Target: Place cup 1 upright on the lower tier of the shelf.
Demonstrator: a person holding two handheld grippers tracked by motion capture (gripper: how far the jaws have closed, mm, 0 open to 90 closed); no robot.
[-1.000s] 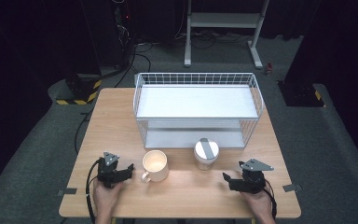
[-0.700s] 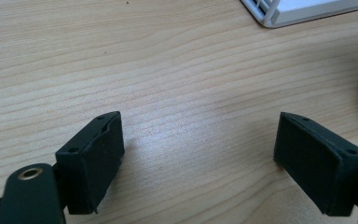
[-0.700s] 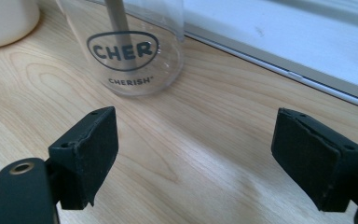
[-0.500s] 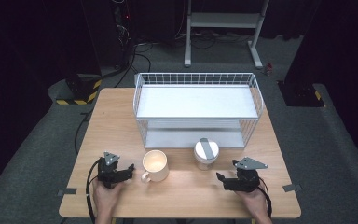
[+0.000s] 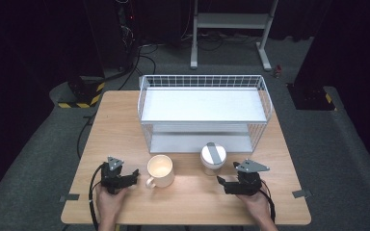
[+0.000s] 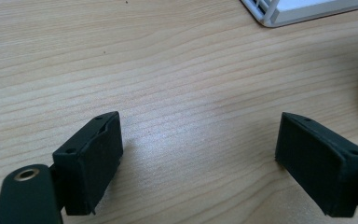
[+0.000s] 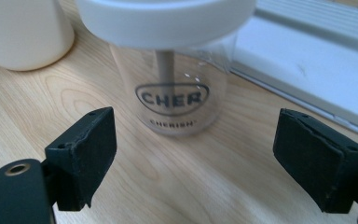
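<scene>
Your right claw [image 5: 220, 182] slid toward clear lidded jar [image 5: 213, 157], jaws just opened wide, nothing between. Jar stands on table [image 5: 188, 202] before wire rack [image 5: 204, 110]. Left claw [image 5: 136, 175] wide, empty, beside mug [image 5: 160, 170]. Grasp next.

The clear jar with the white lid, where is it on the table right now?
In the high view the clear jar stands just in front of the wire rack, right of the cream mug; the right claw sits open just short of it.

A laboratory recording bay: wooden table [image 5: 192, 202] on grey carpet, dark curtained surroundings, trailing floor cables [image 5: 139, 53], hazard-striped tape [image 5: 79, 103], metal stand [image 5: 231, 29].
</scene>
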